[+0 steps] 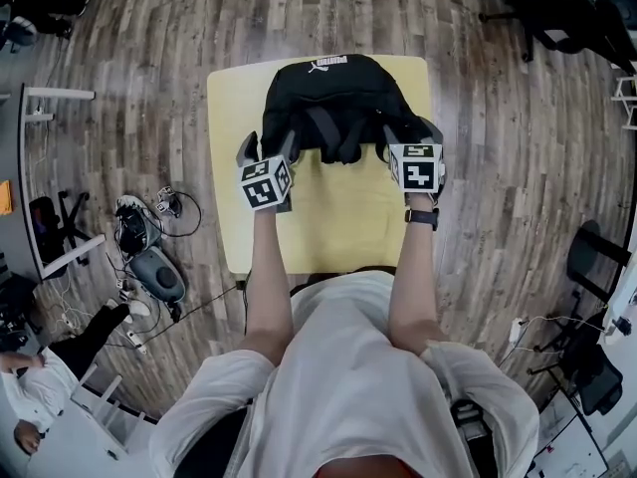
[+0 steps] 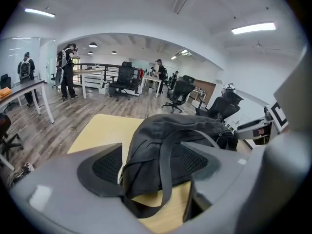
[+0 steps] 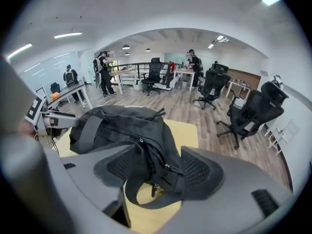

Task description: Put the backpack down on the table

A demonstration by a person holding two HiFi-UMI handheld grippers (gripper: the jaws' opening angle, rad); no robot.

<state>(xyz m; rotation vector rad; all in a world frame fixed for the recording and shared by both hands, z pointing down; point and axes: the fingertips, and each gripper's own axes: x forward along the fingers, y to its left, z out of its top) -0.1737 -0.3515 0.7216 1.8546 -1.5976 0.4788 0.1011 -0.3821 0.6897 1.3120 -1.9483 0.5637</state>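
Backpack of black woven fabric (image 1: pixel 333 100), soft and slumped into a rounded heap, lies on the far half of the square pale-yellow surface (image 1: pixel 338 222), its top with a small white printed logo (image 1: pixel 328 64) pointing away from the person. Broad flat webbing shoulder straps (image 2: pixel 165 179) trail off its near side toward the two claws.

The left claw (image 2: pixel 151 164) is spread wide. Its grey moulded jaws carry dark pads with a fine mesh texture, and a fold of the bag with one looping strap sits in the gap between them without being pinched. Whether the cloth brushes the right-hand pad is hard to make out, since the bag covers part of it.

The right claw (image 3: pixel 158 168) is spread as well. A seam with small metal zip pulls (image 3: pixel 168 167) and a curl of strap lie between its mesh pads, loose and not clamped.

From the head view both claws sit at the bag's near edge, one at each corner, each with a black-and-white marker cube on top. The bag hides the surface's far edge, and the person's white shirt (image 1: pixel 348 366) cuts off its near edge. Around it runs a grey-brown wood-plank floor (image 1: pixel 149 68) with black mesh office chairs (image 3: pixel 212 84) well apart from the surface
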